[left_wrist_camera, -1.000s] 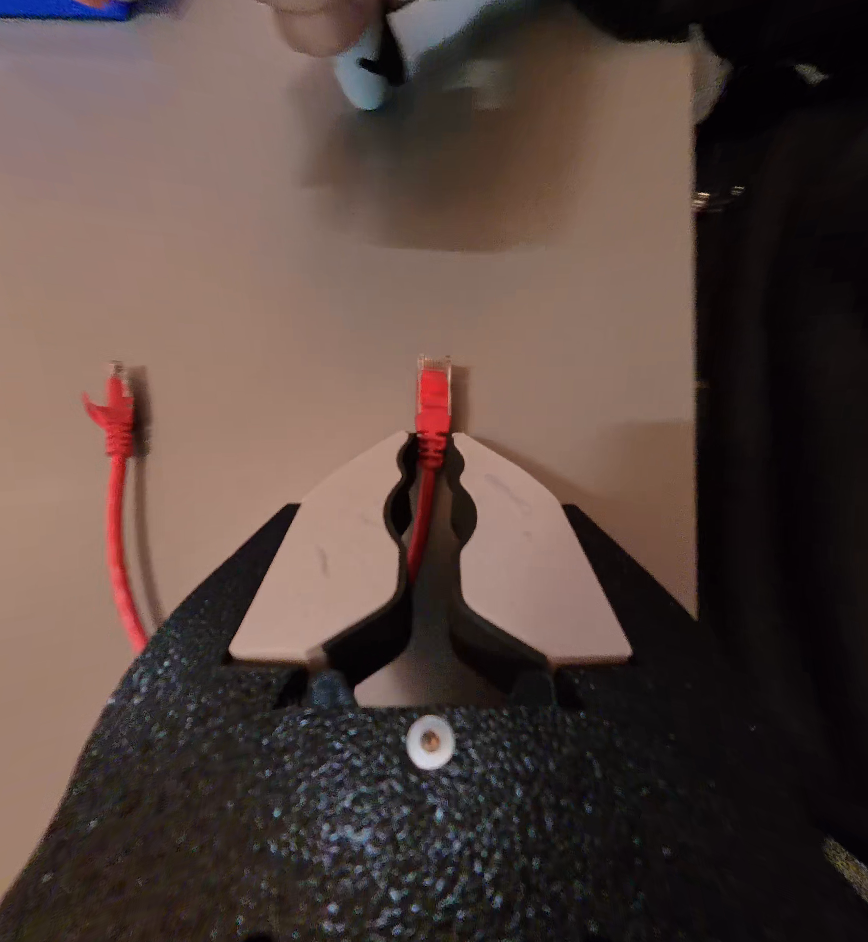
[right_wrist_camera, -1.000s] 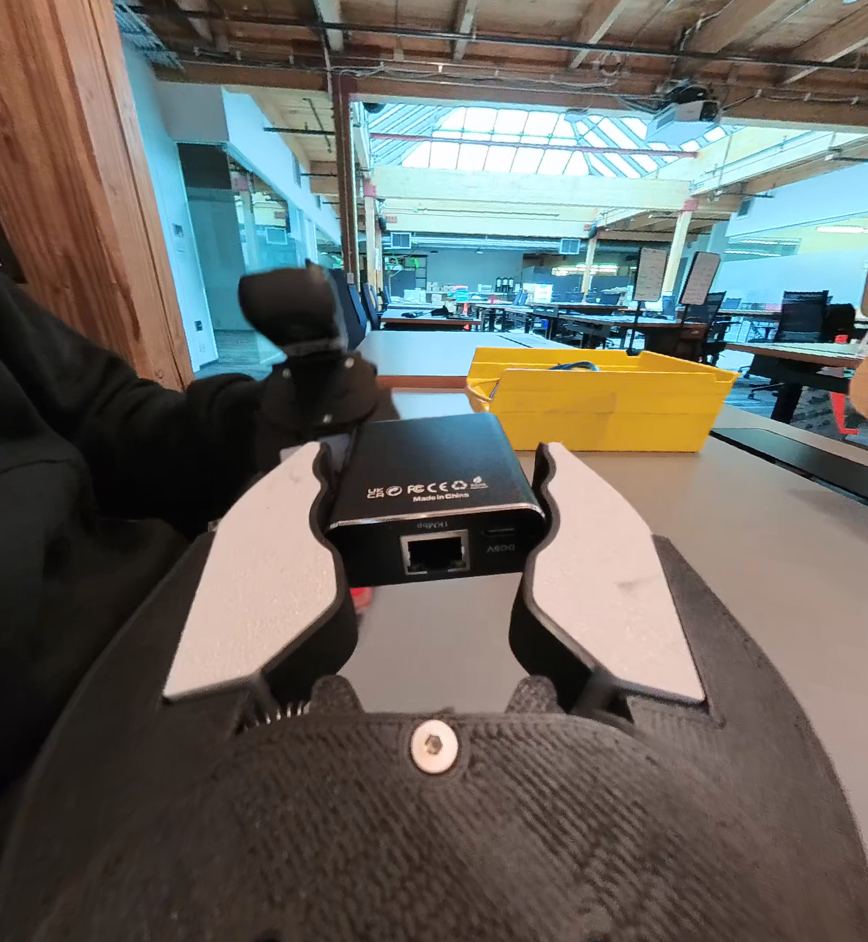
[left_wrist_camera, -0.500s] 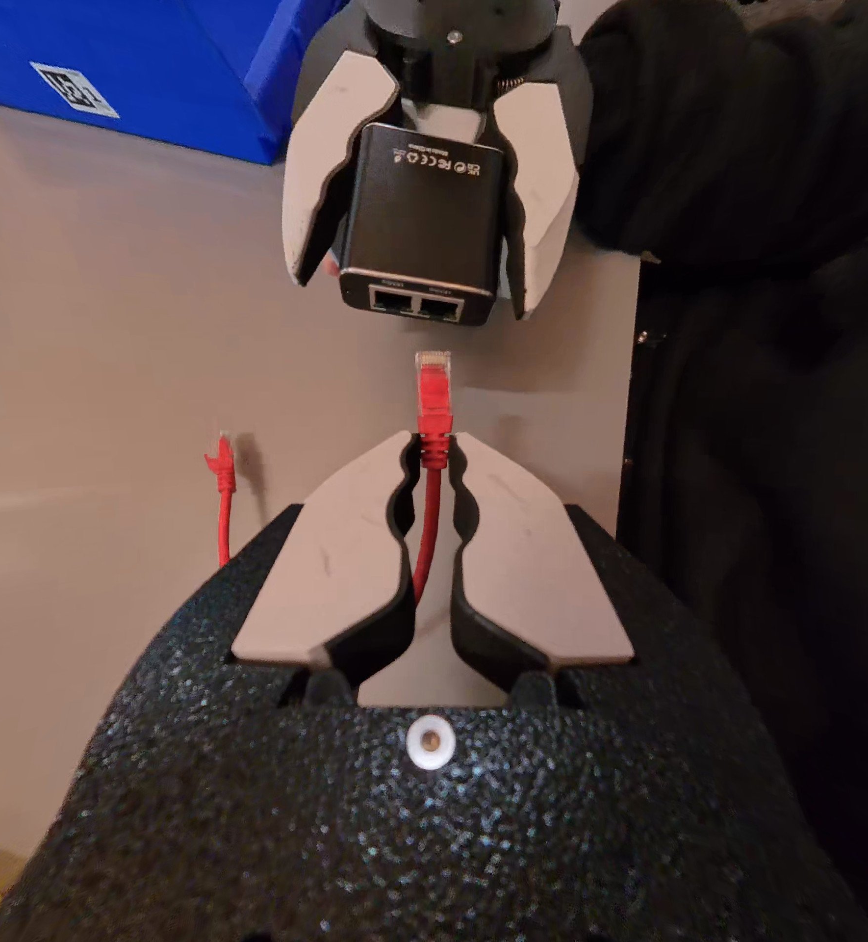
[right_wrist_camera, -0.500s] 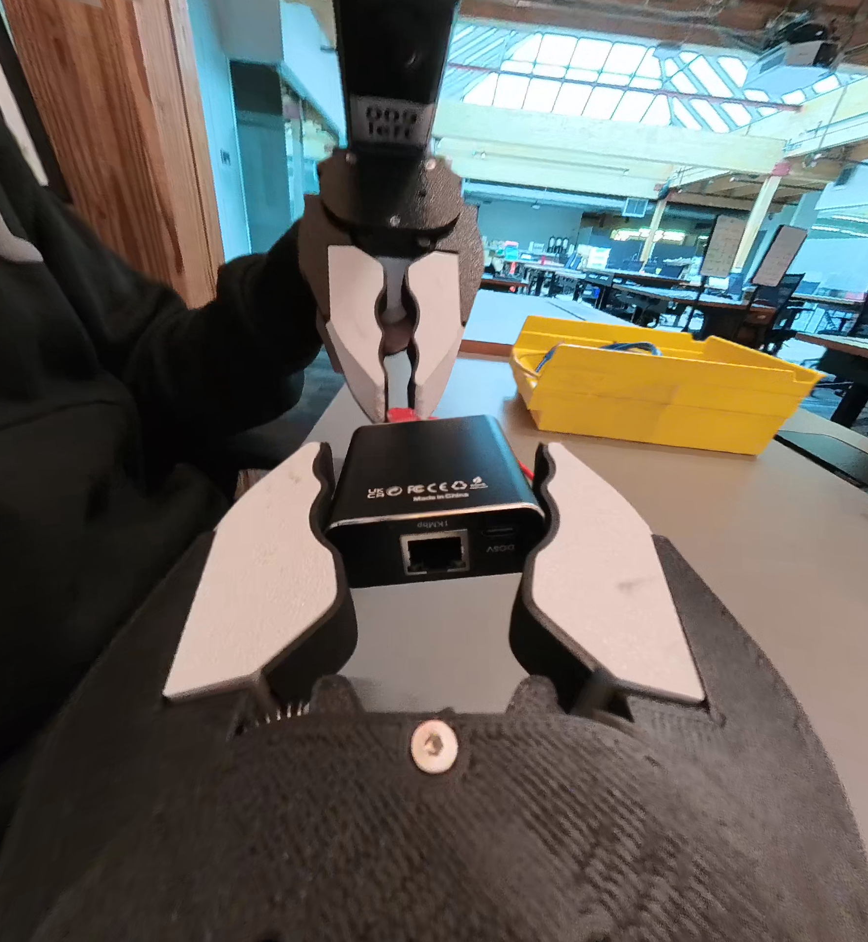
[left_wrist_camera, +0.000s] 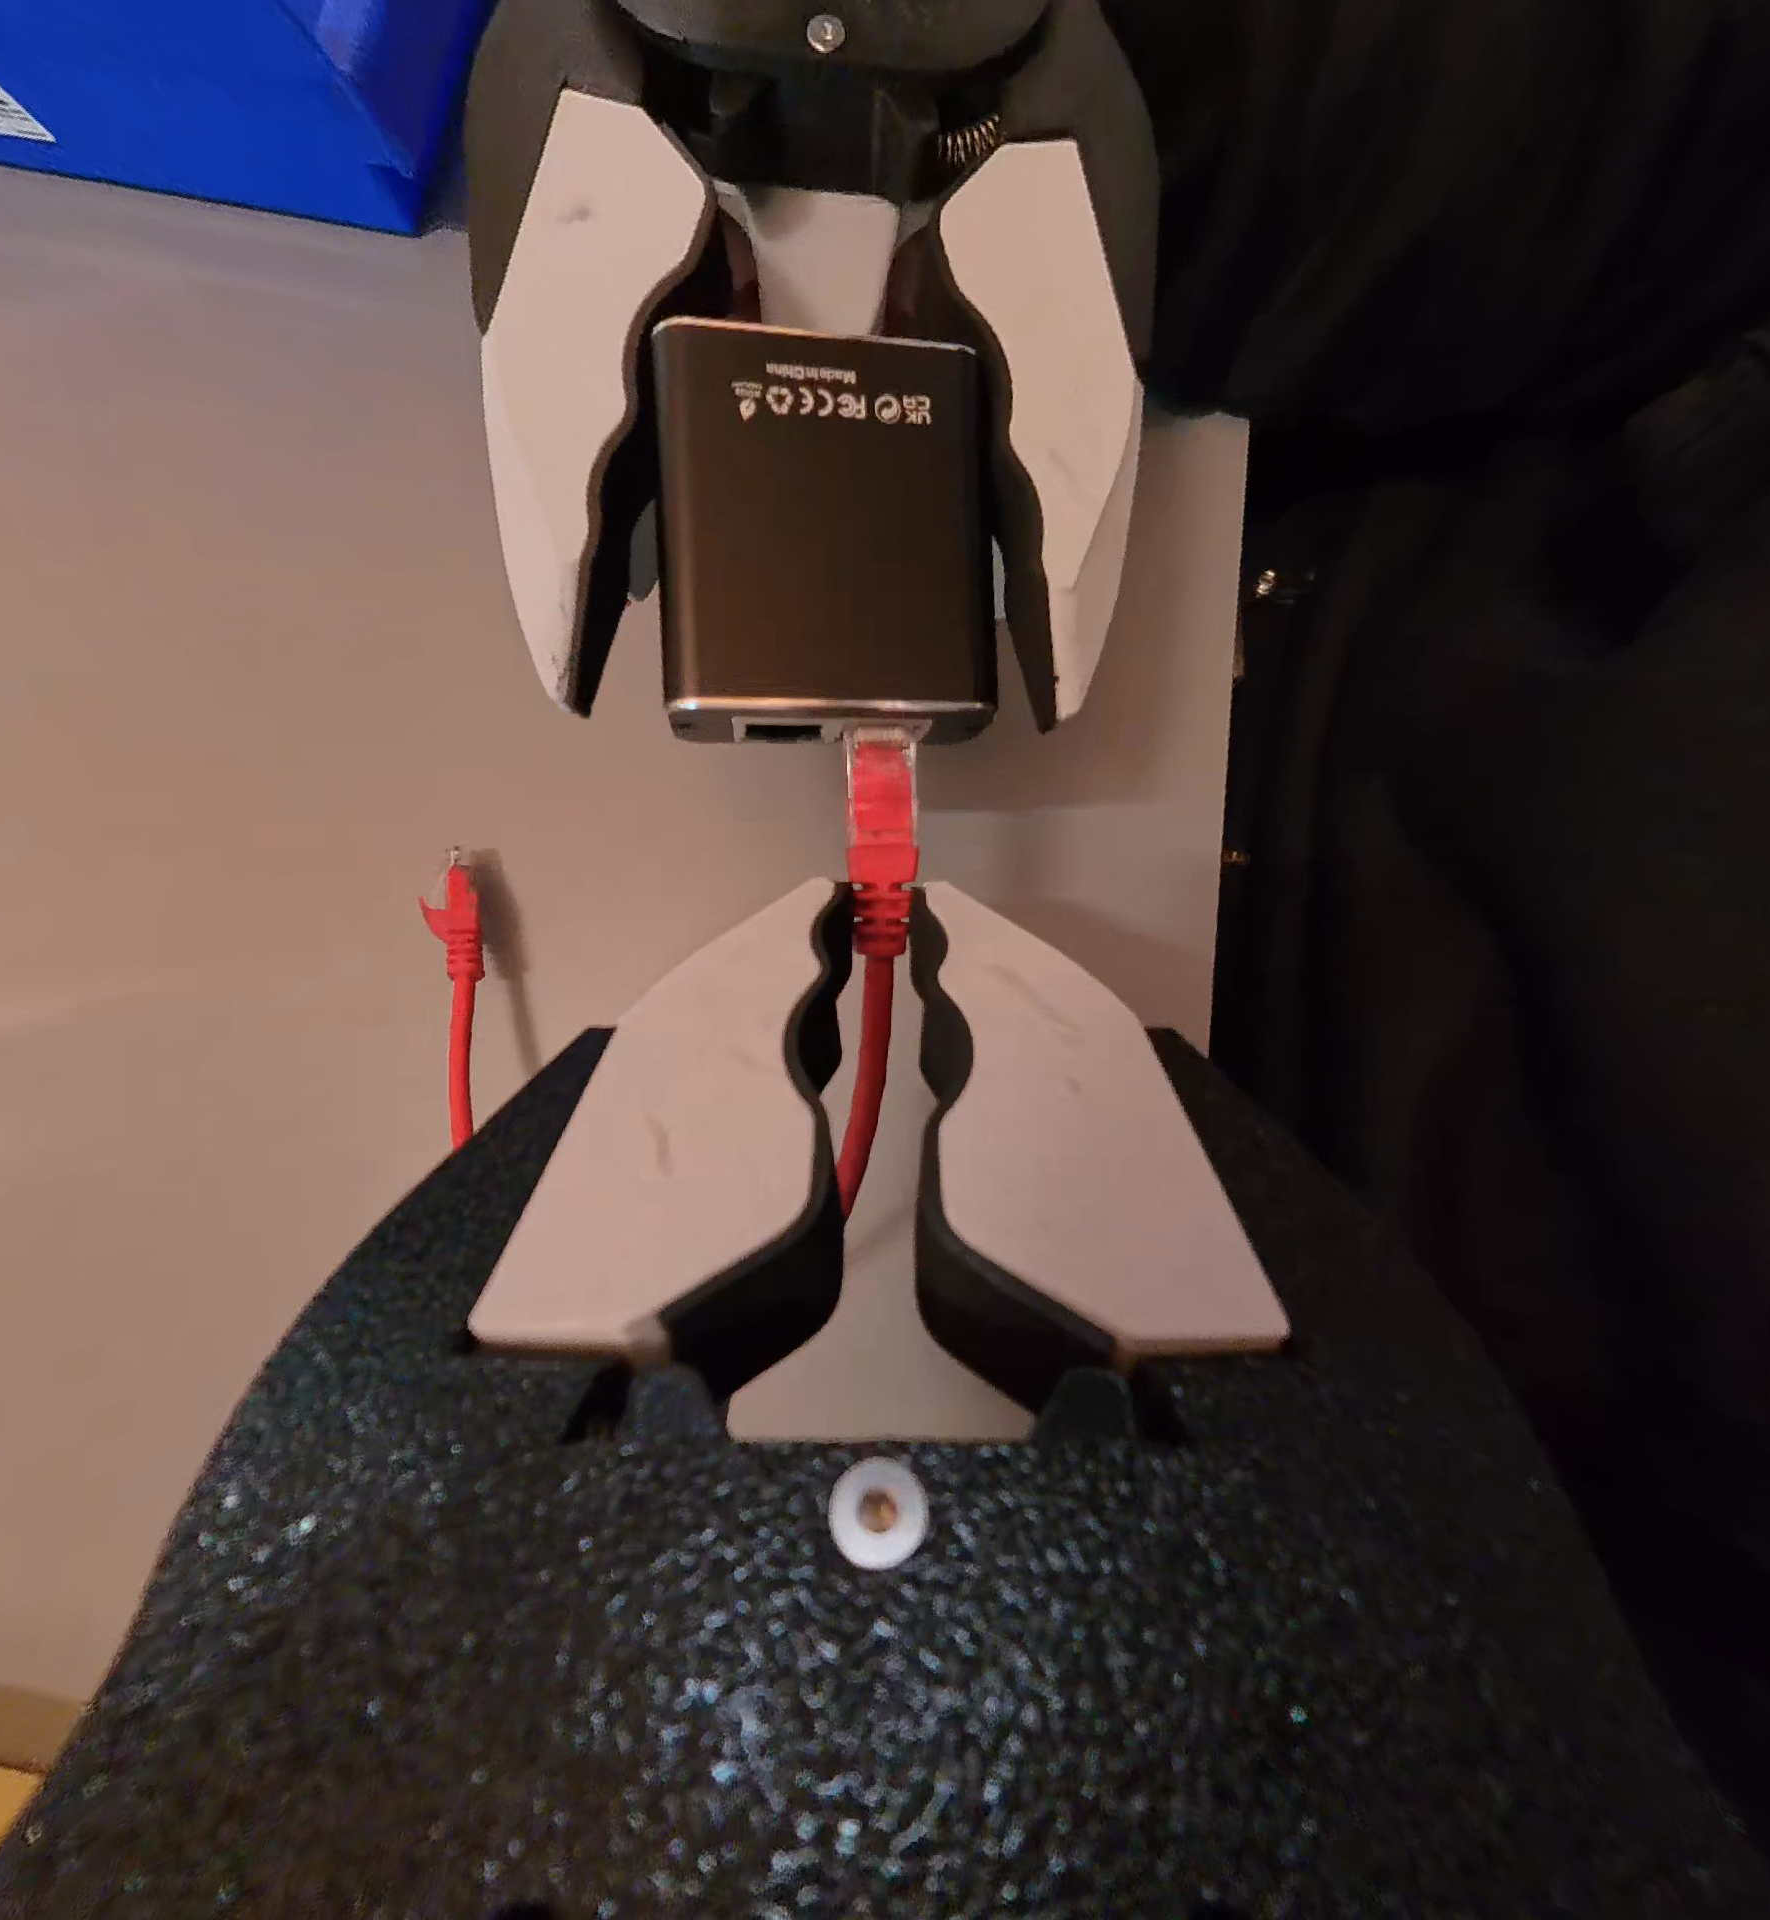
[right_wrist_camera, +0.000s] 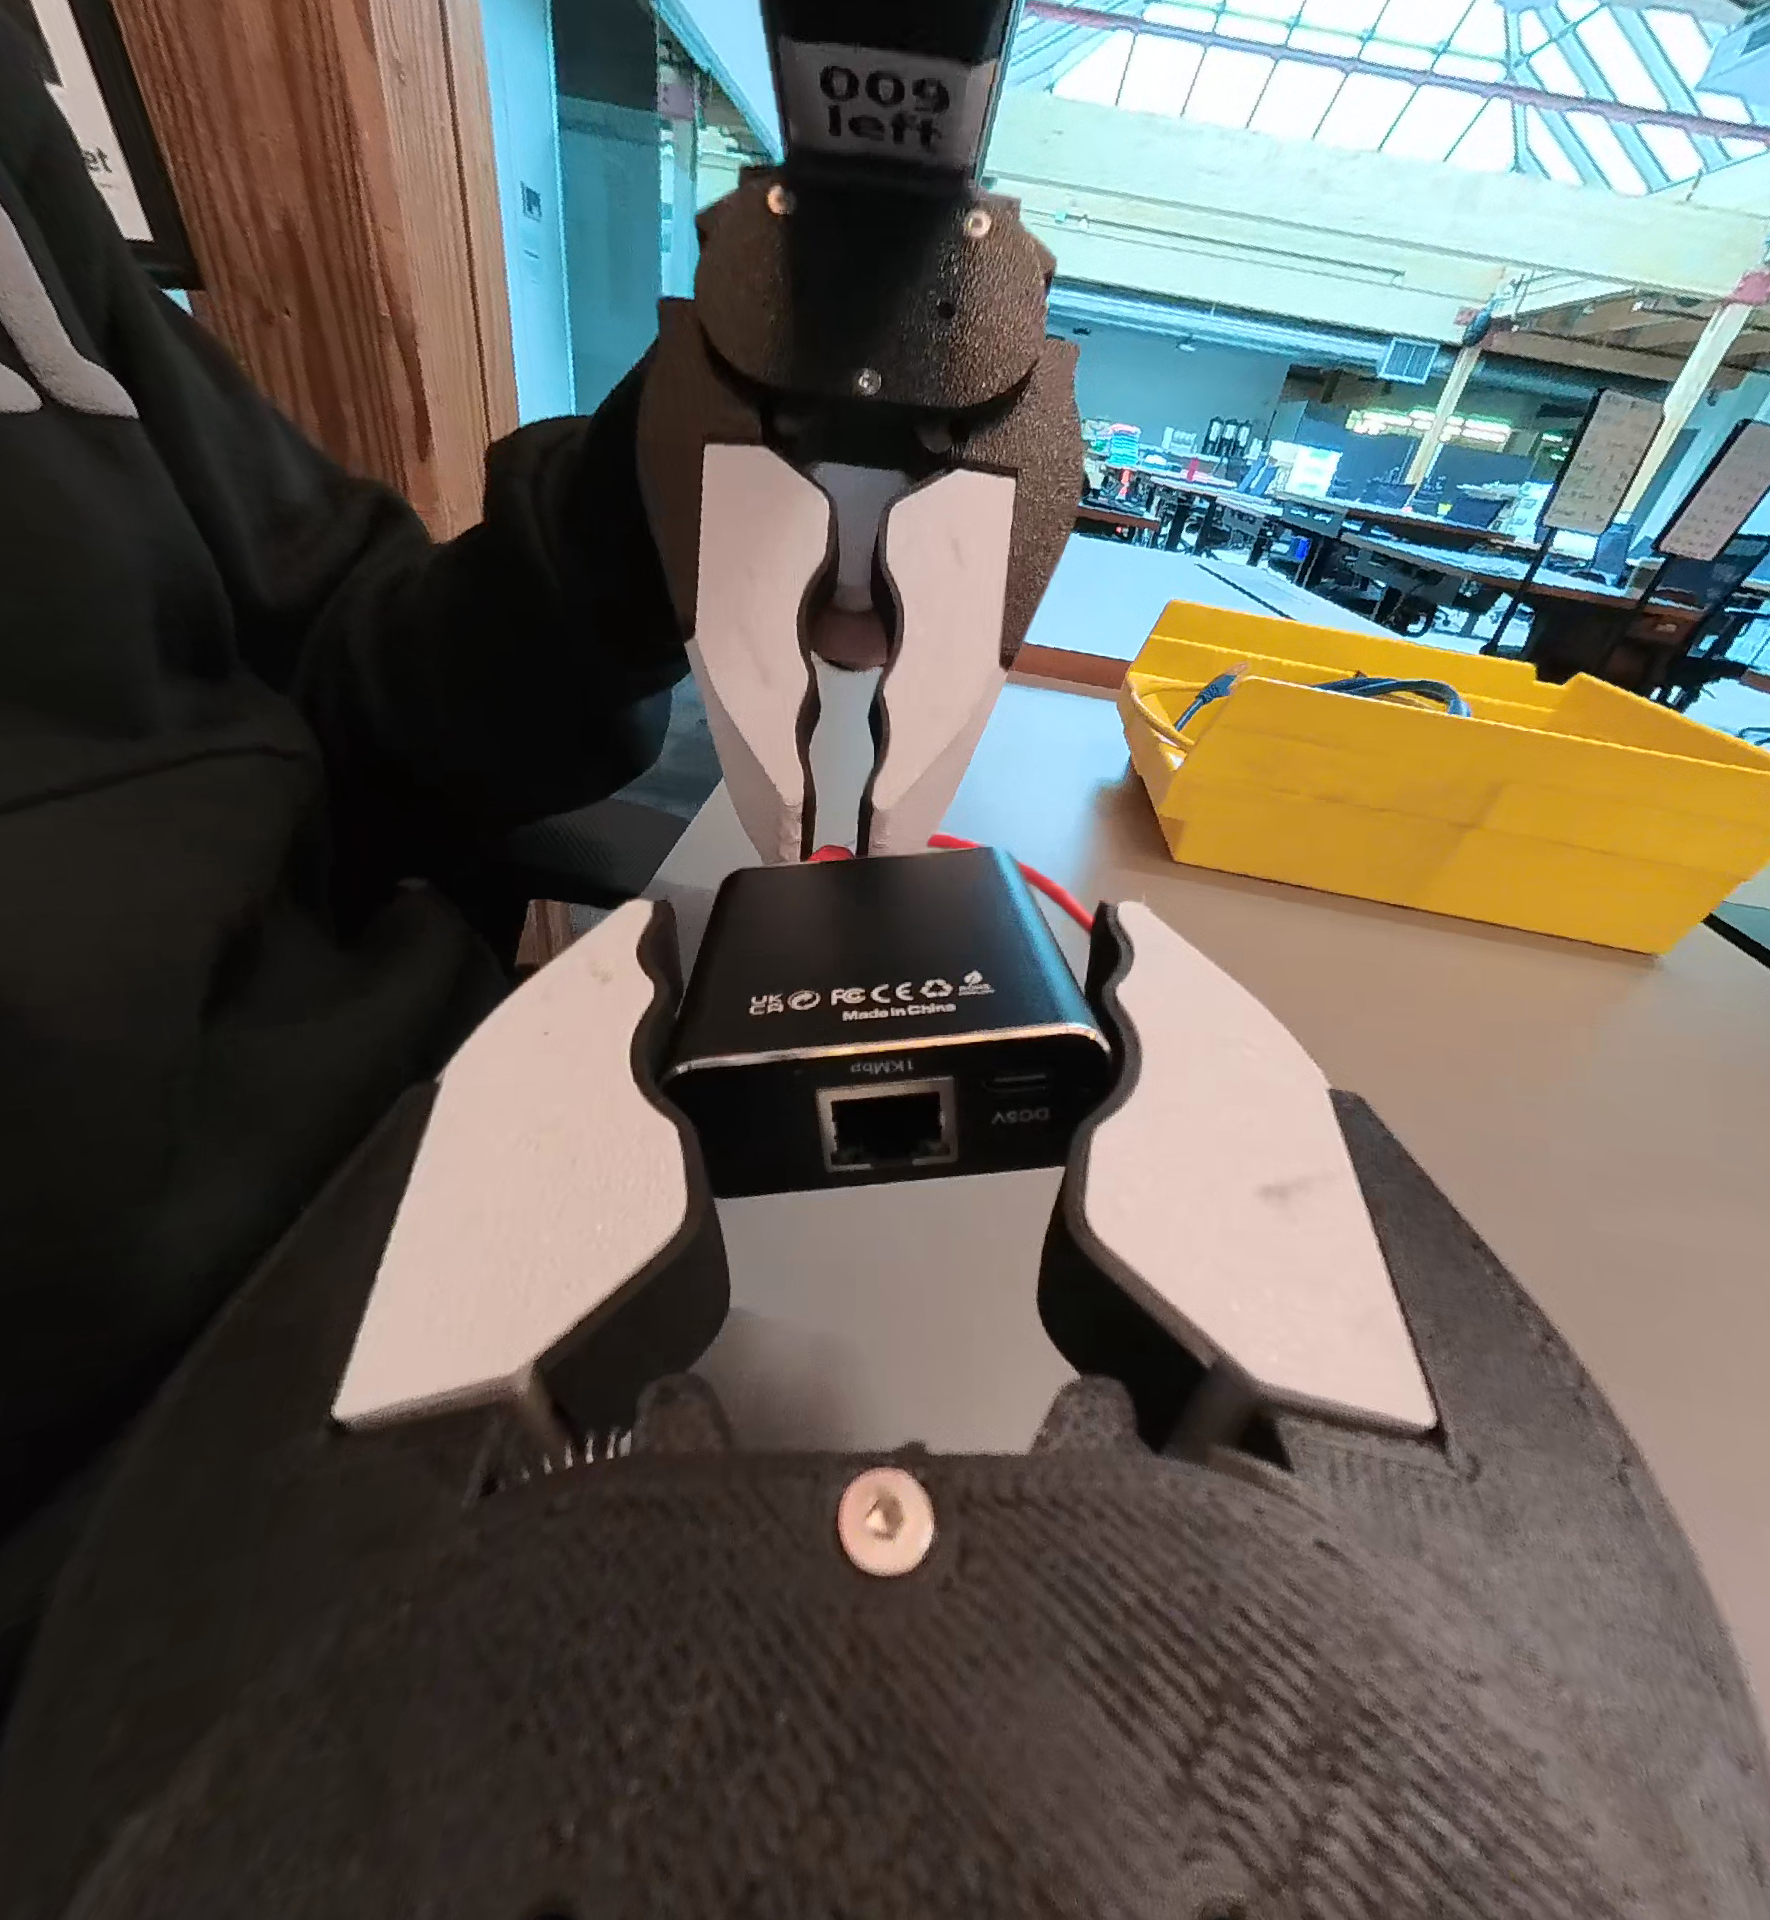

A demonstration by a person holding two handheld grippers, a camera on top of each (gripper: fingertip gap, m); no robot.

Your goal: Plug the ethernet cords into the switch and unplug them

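My left gripper (left_wrist_camera: 879, 904) is shut on a red ethernet cord (left_wrist_camera: 881, 821) just behind its plug. The plug's clear tip is at the right-hand port of the black switch (left_wrist_camera: 824, 530); how deep it sits I cannot tell. My right gripper (right_wrist_camera: 886, 914) is shut on the switch (right_wrist_camera: 881, 966) by its sides and holds it above the table. The left gripper (right_wrist_camera: 839, 821) faces it in the right wrist view, with a bit of red cord (right_wrist_camera: 1052, 899) behind the switch. A second red cord (left_wrist_camera: 460, 966) lies loose on the table to the left, its plug free.
A blue box (left_wrist_camera: 185, 104) stands at the far left of the grey table (left_wrist_camera: 185, 623). A yellow bin (right_wrist_camera: 1463, 790) holding cables sits on the table to the right. A person's black sleeve (right_wrist_camera: 185, 727) fills the left side. The table edge (left_wrist_camera: 1229, 727) runs down the right.
The two grippers have closed in on each other: the switch came nearer and the red plug, which was short of the switch, now meets its right-hand port.
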